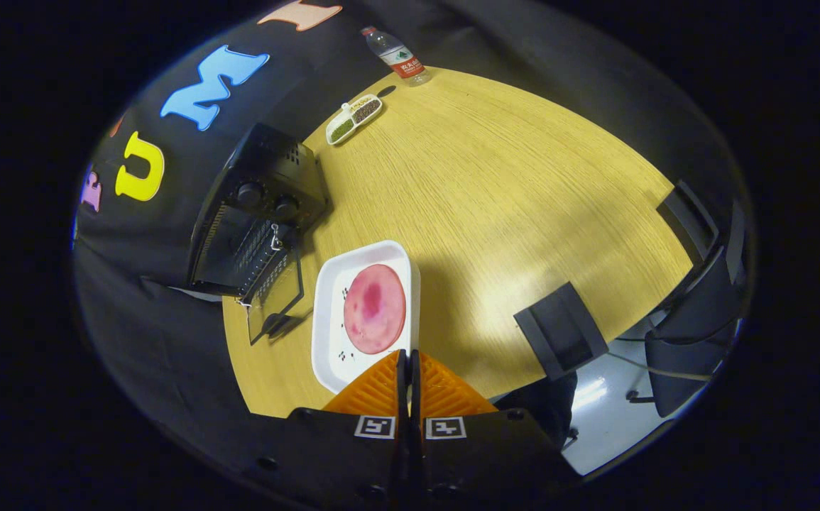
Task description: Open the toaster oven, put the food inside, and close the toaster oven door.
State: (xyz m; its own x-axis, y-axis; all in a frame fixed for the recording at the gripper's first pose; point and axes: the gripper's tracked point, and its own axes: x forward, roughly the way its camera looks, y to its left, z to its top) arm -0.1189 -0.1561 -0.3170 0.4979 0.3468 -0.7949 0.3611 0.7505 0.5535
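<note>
One oven: the black toaster oven stands beyond the fingers and off to their left, against the booth wall, with two knobs on its front.
Oven door: the glass door hangs open, swung down toward the table, so the wire rack inside shows.
Tray: a white rectangular tray lies just ahead of the fingertips, between them and the oven, its near rim passing under the tips.
Food: a round pink slice with a darker pink middle lies flat in the tray, just ahead of the fingers.
Gripper: the gripper has its two orange fingers pressed together, no gap between them and nothing held; the tips hang over the tray's near edge, and contact cannot be told.
Table: a light wooden table carries all of this.
Far side: a small divided dish and a water bottle sit well beyond the fingers.
</note>
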